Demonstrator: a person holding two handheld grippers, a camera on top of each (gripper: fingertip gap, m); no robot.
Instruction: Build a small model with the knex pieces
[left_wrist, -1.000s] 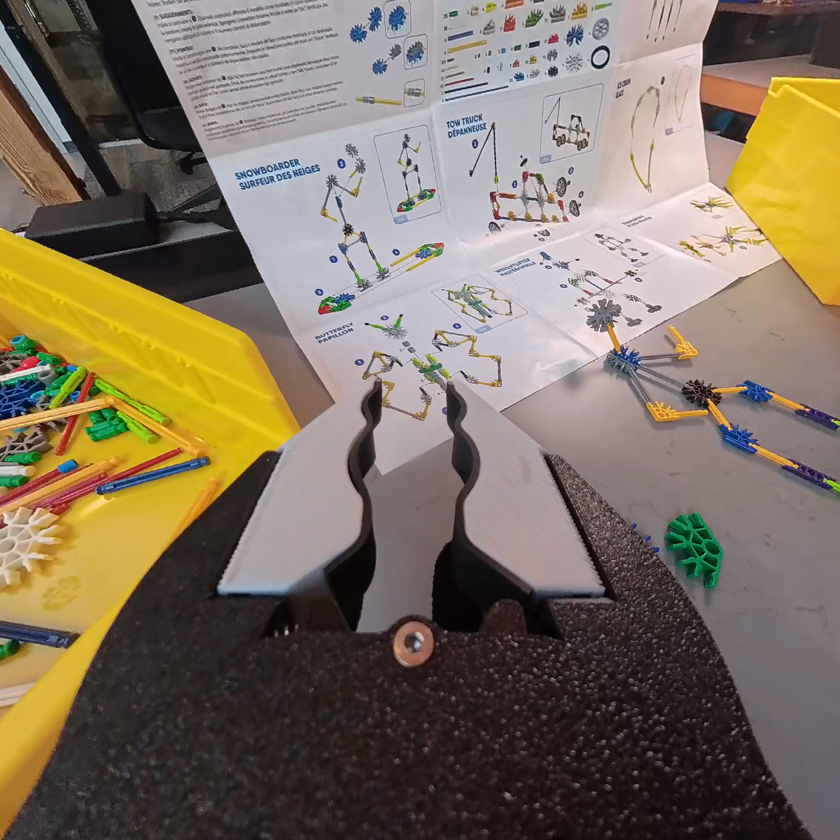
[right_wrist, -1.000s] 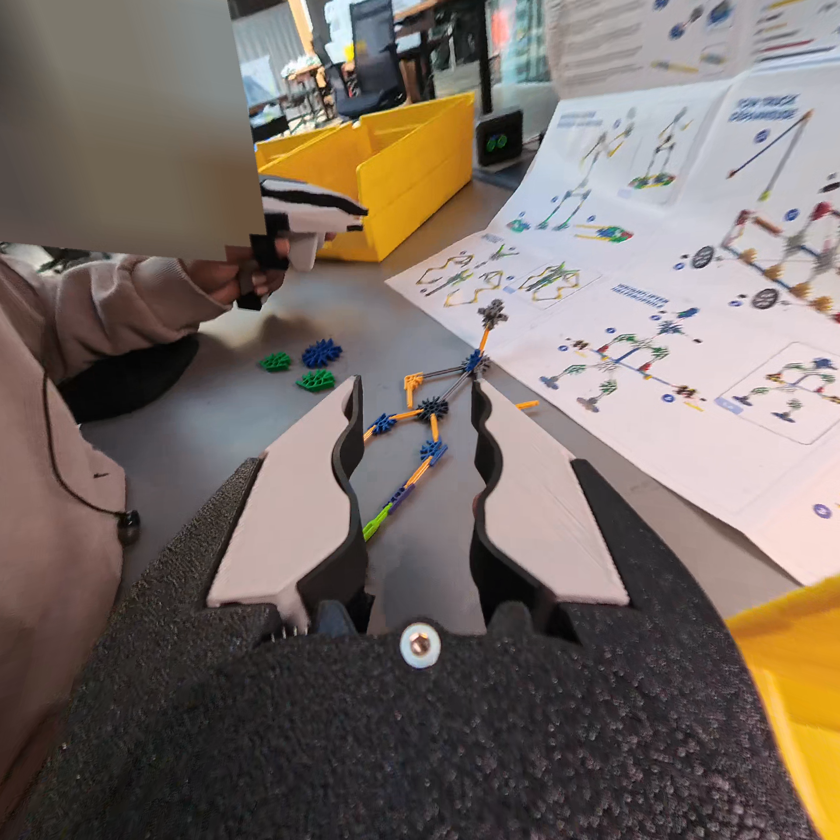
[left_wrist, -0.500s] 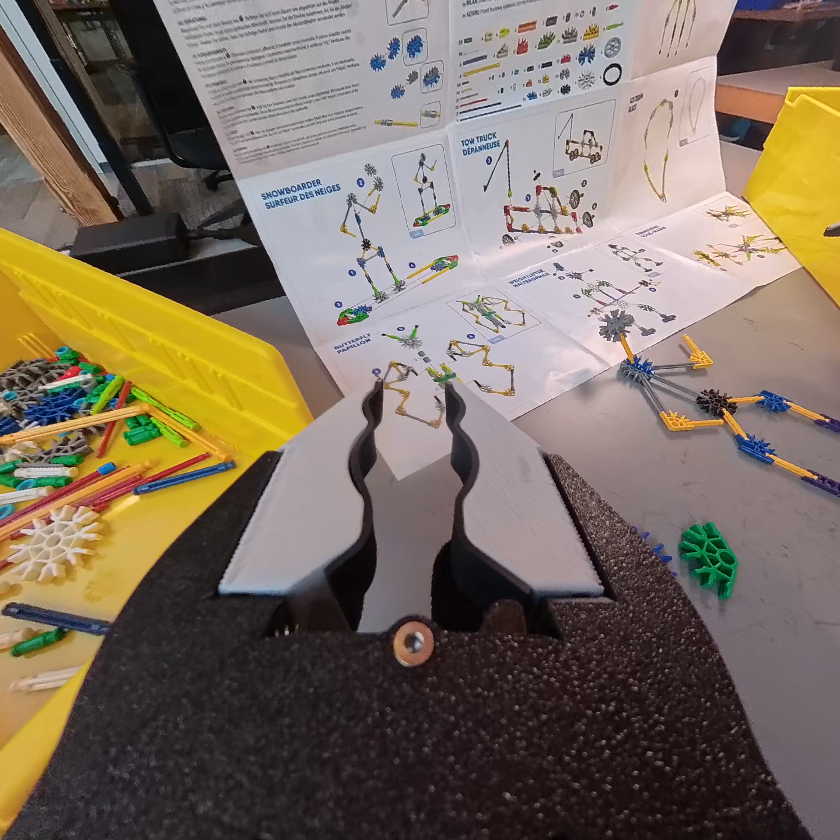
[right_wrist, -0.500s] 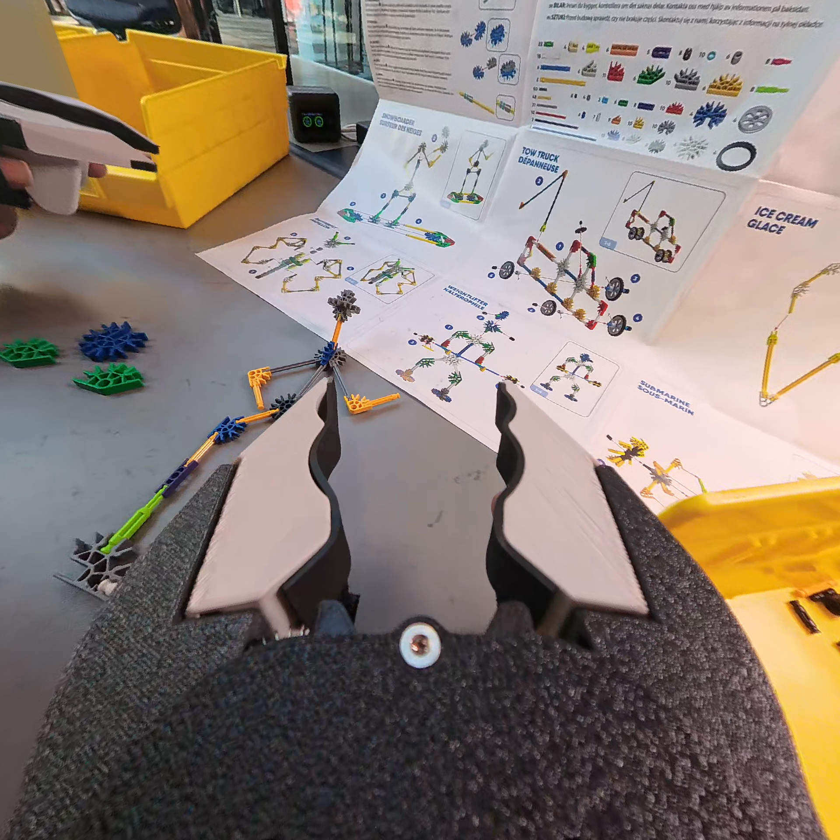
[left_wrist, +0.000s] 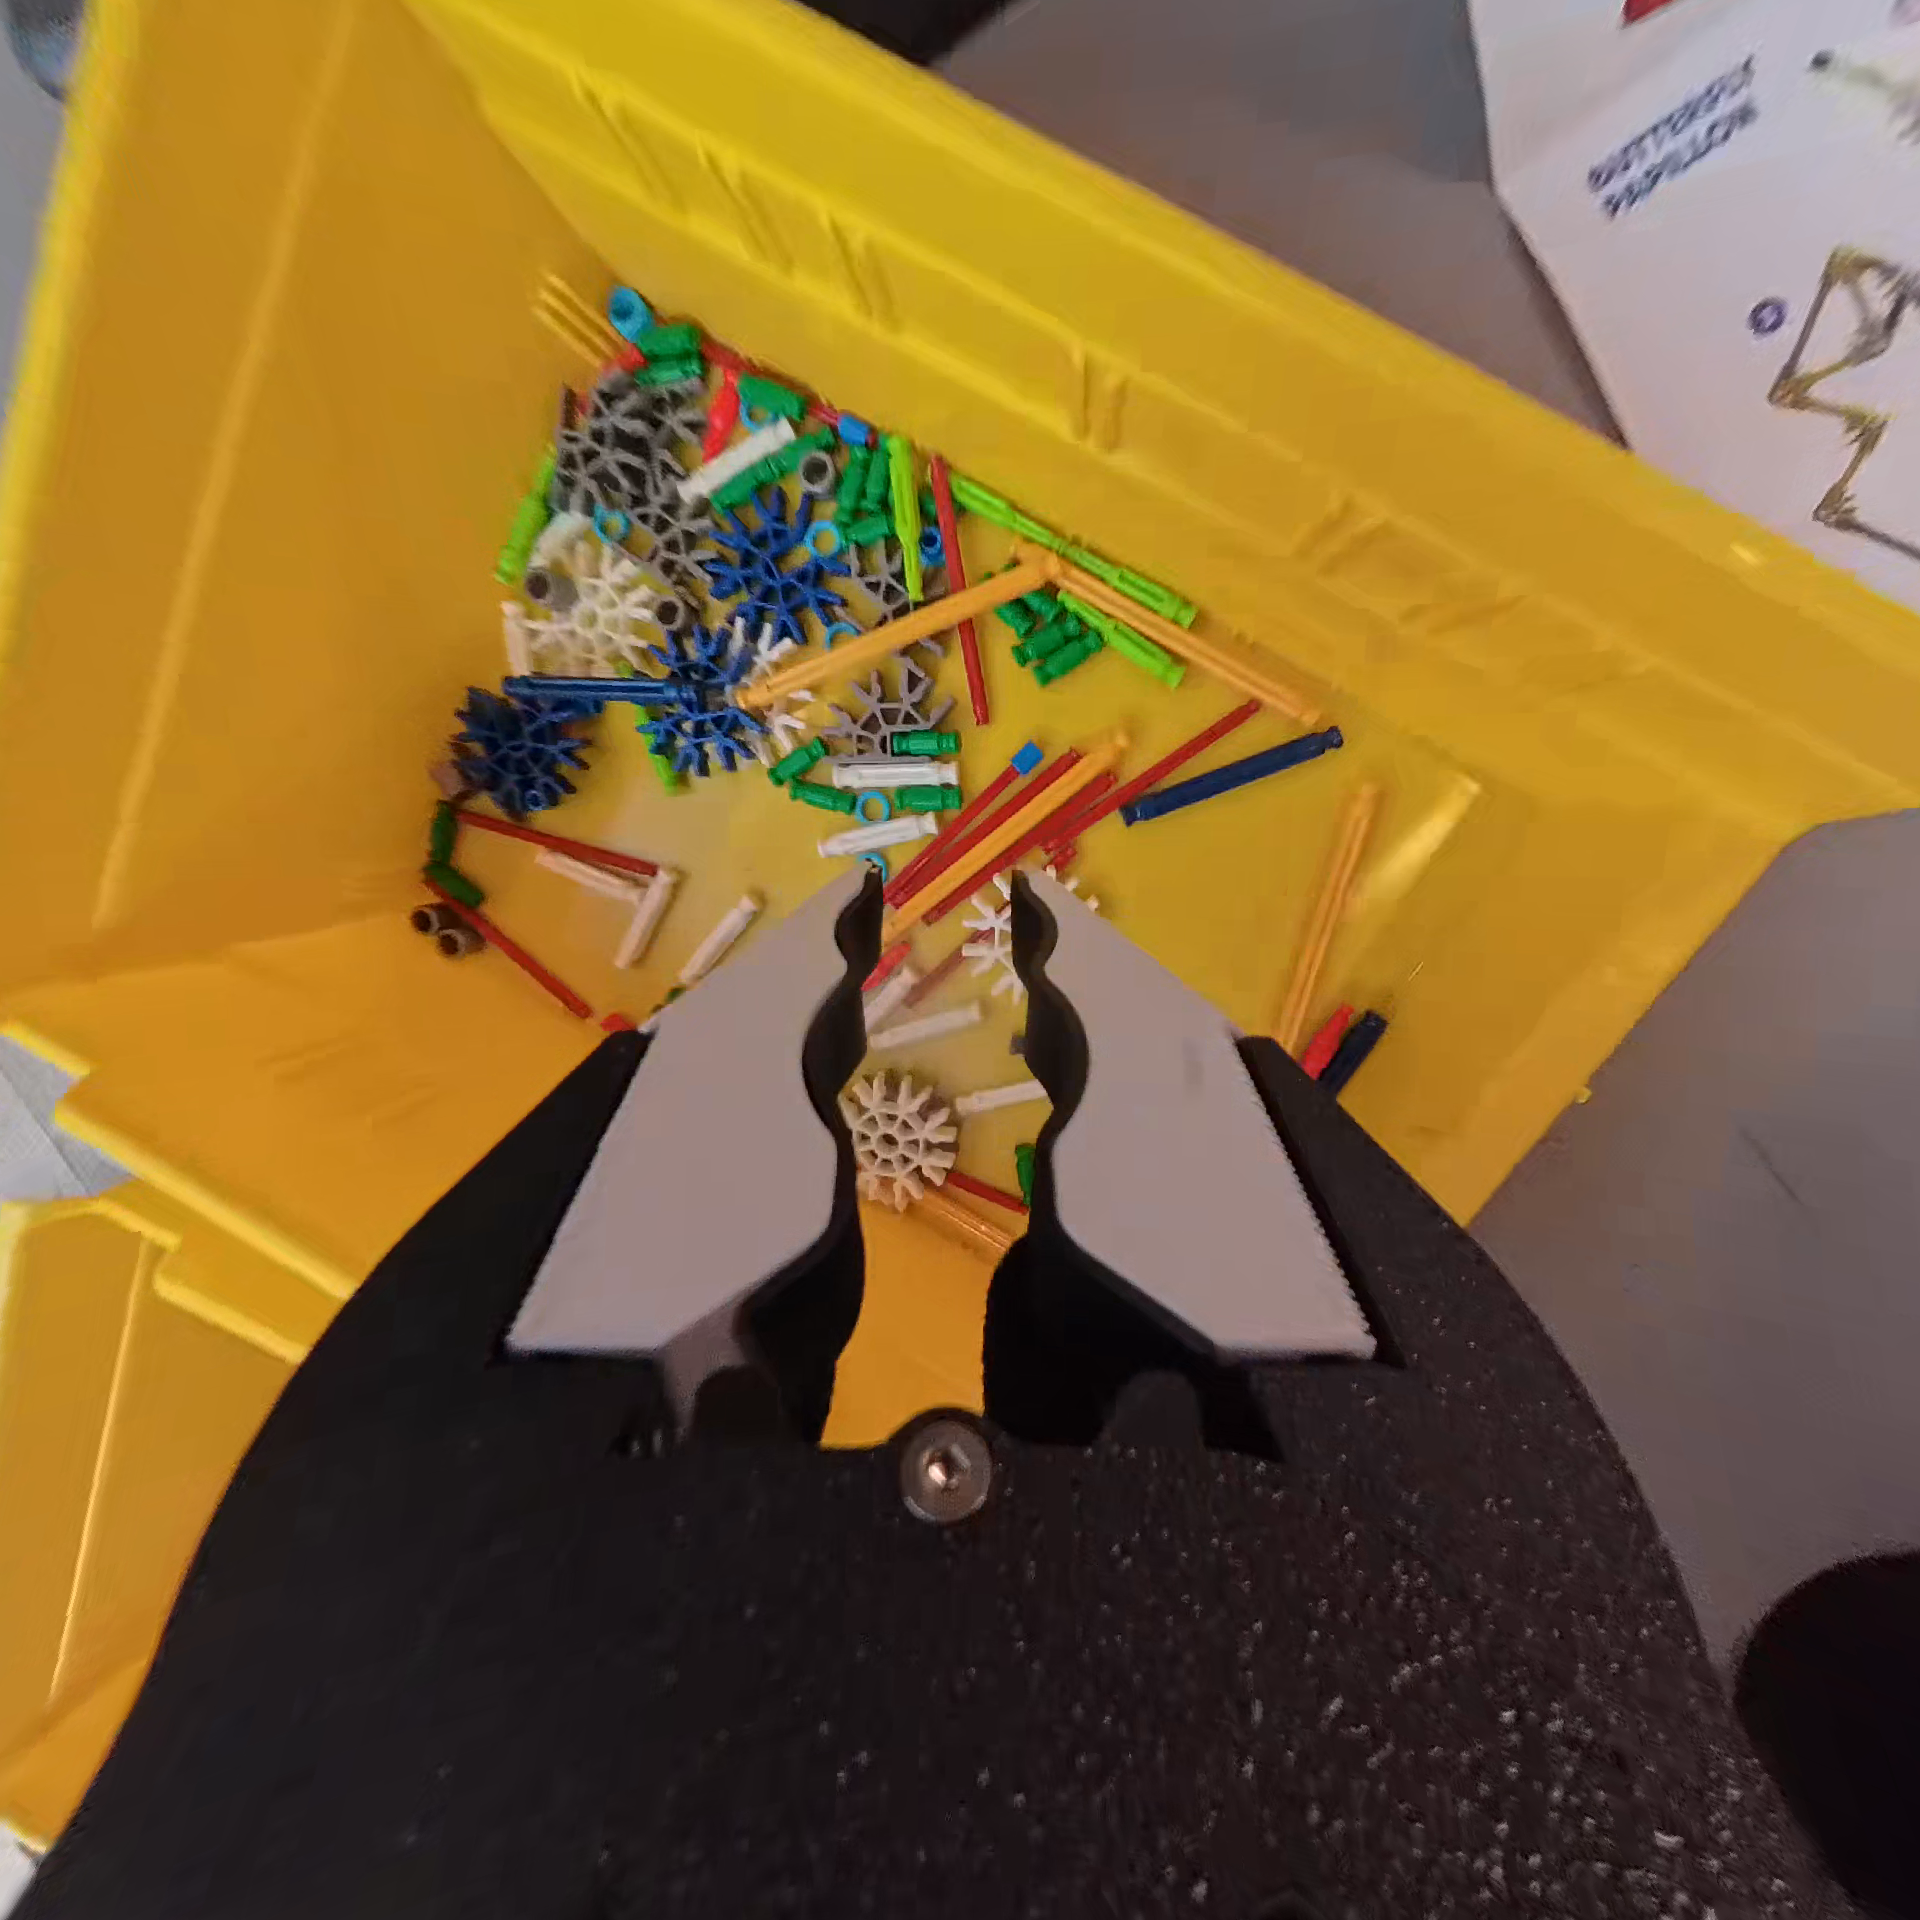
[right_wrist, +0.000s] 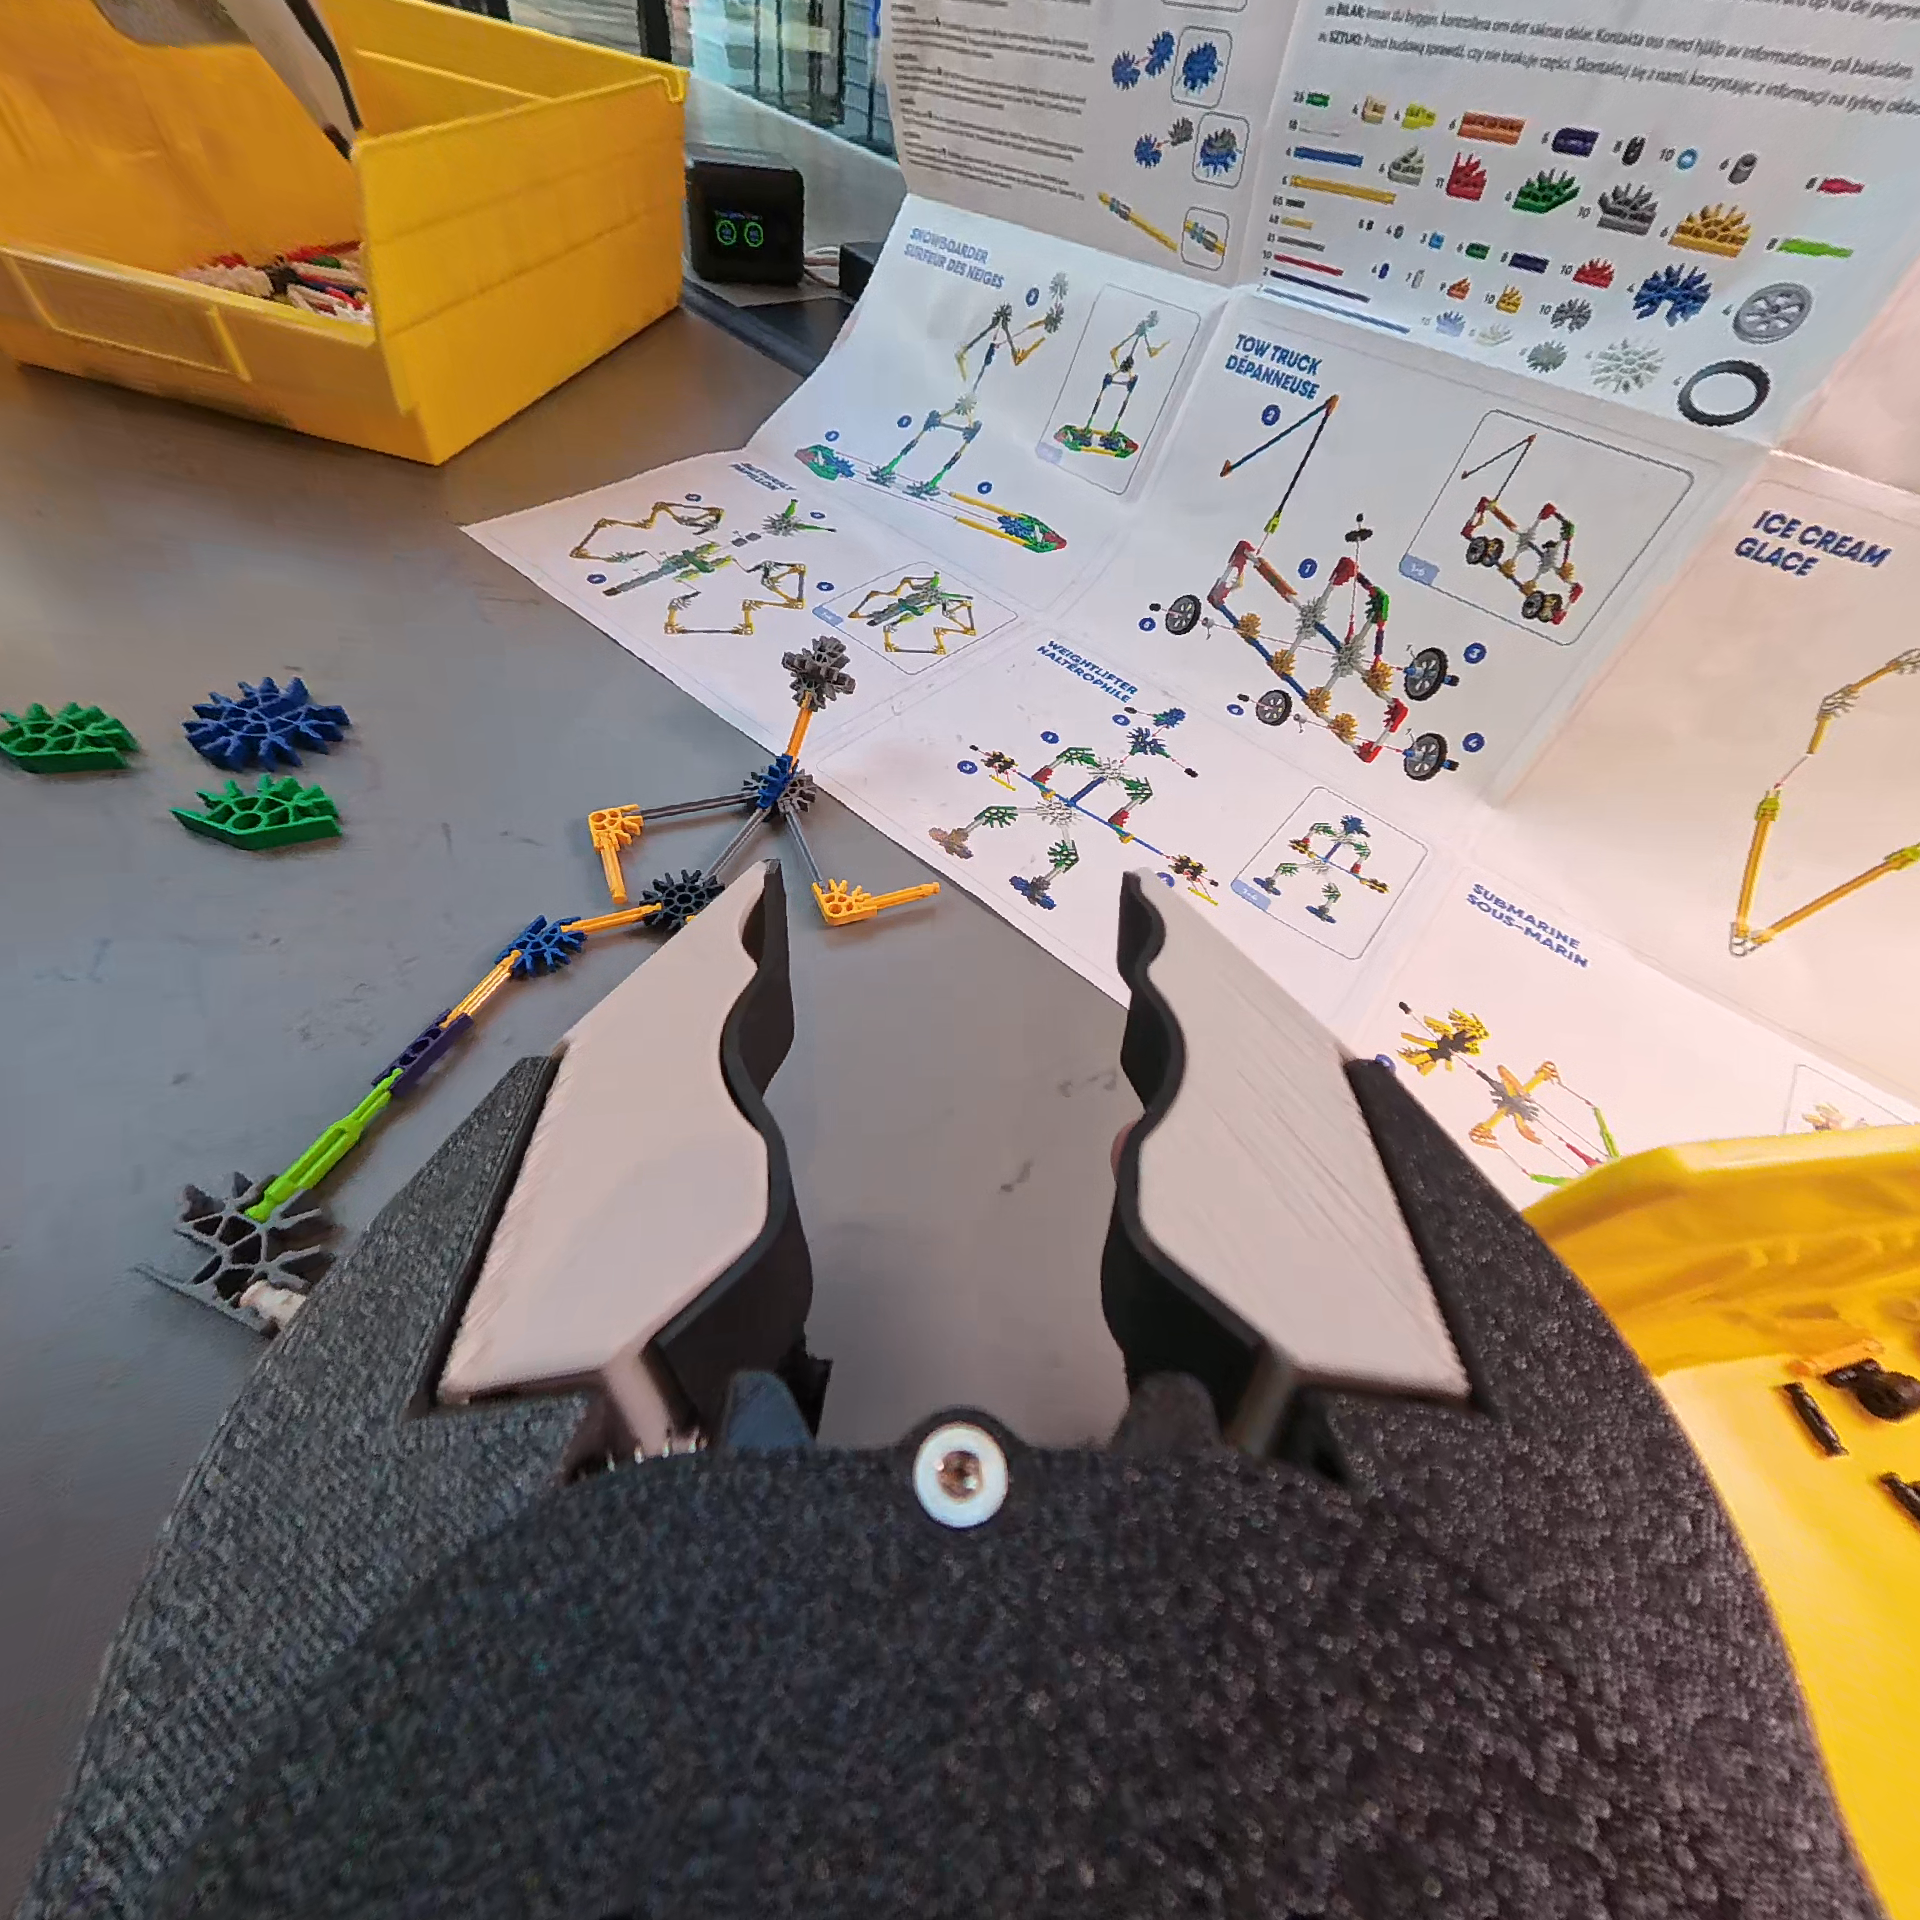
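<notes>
Rods and connectors (left_wrist: 831, 665) fill the yellow bin (left_wrist: 312, 416) at frame centre; the left gripper (left_wrist: 940, 894) hovers above them, slightly parted, empty. Right view: right gripper (right_wrist: 951, 883) spread wide, empty, beside the half-built stick figure (right_wrist: 717, 831) at centre left.

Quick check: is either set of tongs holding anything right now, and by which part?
Nothing is held. The left tongs hang open over the yellow bin of loose pieces; the right tongs are open above the grey table.
</notes>
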